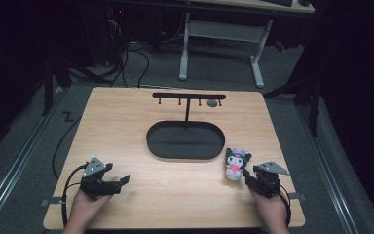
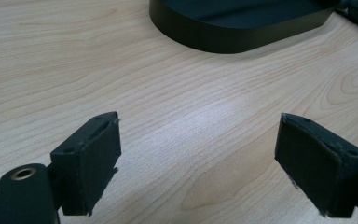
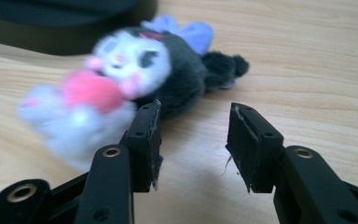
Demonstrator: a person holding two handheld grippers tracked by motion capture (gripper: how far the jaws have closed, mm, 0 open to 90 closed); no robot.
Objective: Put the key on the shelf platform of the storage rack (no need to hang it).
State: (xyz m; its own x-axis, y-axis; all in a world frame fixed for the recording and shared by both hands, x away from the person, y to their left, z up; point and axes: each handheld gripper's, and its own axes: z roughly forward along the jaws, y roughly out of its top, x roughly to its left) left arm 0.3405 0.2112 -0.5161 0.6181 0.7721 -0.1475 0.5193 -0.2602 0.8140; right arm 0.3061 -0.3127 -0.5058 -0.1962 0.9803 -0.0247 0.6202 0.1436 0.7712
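A small plush toy (image 1: 235, 164), black and white with a pink heart and a lilac bow, lies on the wooden table (image 1: 126, 126) at the front right. My right gripper (image 1: 250, 178) sits just right of it, pointing toward it. In the right gripper view the toy (image 3: 135, 70) lies blurred ahead and to the left, past the left jaw. The right gripper (image 3: 193, 135) is open, with bare wood between the jaws. My left gripper (image 1: 122, 181) rests at the front left. The left gripper (image 2: 198, 140) stands wide open over bare table.
A black oval tray (image 1: 185, 157) sits mid-table, with a thin post rising to a hook bar (image 1: 189, 96). A small grey round object (image 1: 213, 103) is by the bar's right end. The tray's wall (image 2: 233, 39) is ahead of the left gripper. A white desk frame (image 1: 221, 31) stands beyond the table.
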